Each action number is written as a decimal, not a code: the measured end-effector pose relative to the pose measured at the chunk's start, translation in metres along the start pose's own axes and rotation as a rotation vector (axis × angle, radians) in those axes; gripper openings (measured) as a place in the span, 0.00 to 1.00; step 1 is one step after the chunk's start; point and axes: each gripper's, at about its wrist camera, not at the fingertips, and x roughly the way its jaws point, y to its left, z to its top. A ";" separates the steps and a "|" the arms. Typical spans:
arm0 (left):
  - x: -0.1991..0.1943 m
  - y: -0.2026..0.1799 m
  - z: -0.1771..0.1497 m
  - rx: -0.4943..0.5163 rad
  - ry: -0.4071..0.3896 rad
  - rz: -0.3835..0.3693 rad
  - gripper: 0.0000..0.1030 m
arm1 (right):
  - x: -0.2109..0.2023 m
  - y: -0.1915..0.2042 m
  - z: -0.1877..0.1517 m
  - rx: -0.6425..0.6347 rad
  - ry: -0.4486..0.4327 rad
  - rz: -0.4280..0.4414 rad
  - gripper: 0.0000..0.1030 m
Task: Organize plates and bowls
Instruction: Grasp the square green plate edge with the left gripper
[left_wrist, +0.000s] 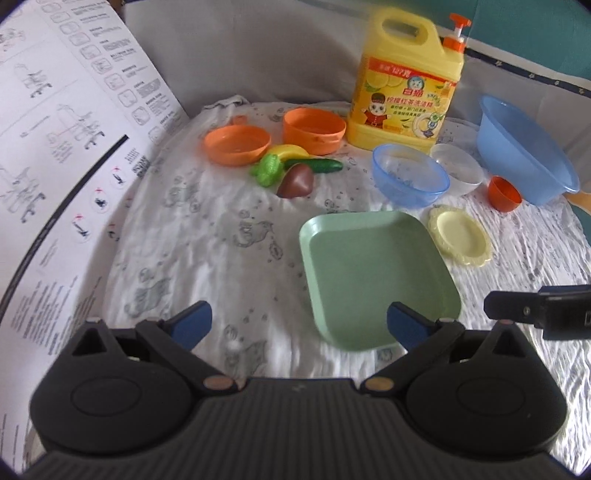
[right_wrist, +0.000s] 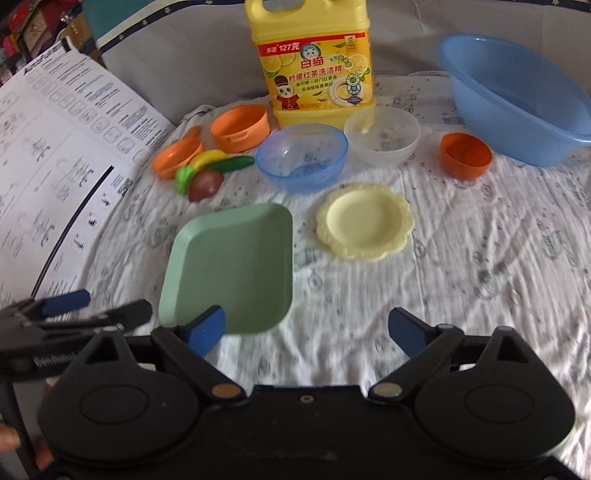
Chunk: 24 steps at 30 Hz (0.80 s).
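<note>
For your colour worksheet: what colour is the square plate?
Pale green; the square plate shows best in the right wrist view.

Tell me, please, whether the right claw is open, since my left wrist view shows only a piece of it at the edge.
Observer: Yes, the right claw is open and grips nothing.
Operator: Thank you. Is the orange cup empty? I see only part of its inside.
Observer: The right wrist view looks straight into the orange cup, and it is empty.
Operator: Can you also see my left claw from there?
Observer: Yes, the left claw shows side-on at the left edge, beside the near corner of the green plate.
</note>
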 end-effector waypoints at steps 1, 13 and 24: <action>0.006 0.000 0.002 -0.001 0.003 0.001 1.00 | 0.005 0.001 0.004 0.000 0.004 0.001 0.85; 0.051 -0.008 0.017 0.006 0.070 -0.032 0.76 | 0.057 0.008 0.028 0.000 0.050 0.031 0.52; 0.071 -0.017 0.020 0.019 0.104 -0.077 0.49 | 0.078 0.004 0.027 0.007 0.056 0.051 0.31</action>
